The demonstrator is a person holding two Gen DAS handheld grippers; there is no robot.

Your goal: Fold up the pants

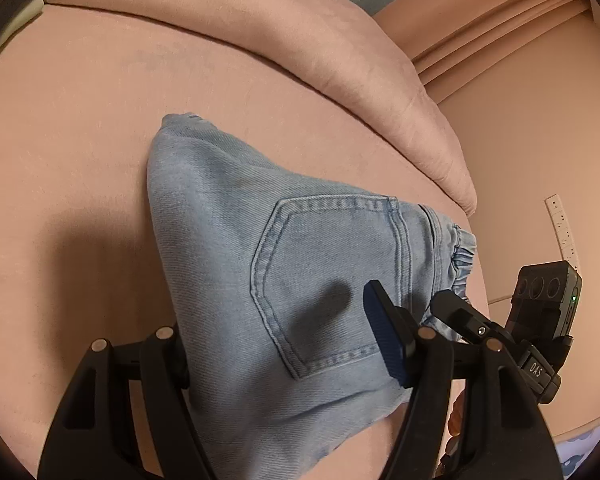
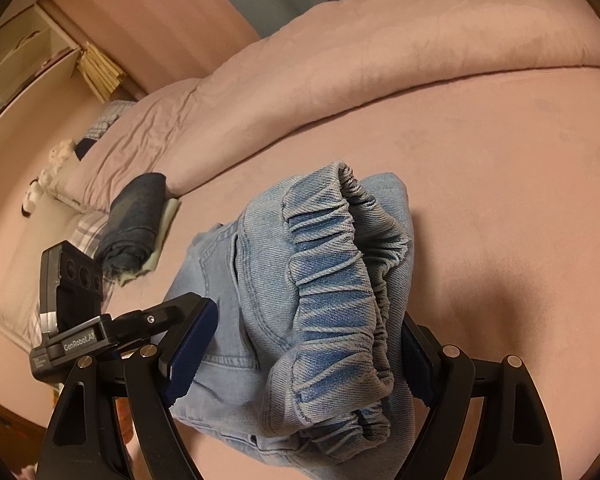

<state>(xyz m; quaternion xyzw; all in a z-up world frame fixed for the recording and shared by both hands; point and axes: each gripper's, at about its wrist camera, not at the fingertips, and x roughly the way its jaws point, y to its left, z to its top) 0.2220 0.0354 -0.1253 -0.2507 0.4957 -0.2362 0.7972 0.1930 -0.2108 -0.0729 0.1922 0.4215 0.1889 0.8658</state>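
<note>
Pants (image 1: 228,240) folded on pink bed (image 1: 80,120), waistband nearest front edge. Left hand-held gripper (image 1: 284,344) spread wide, straddling pocket end. Right hand-held gripper (image 2: 300,360) released likewise, bracketing waistband, probably to square bundle.

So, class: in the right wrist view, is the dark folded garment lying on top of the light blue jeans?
No: the dark folded garment lies apart from the light blue jeans, resting on a pale green cloth on the pink bed.
</note>
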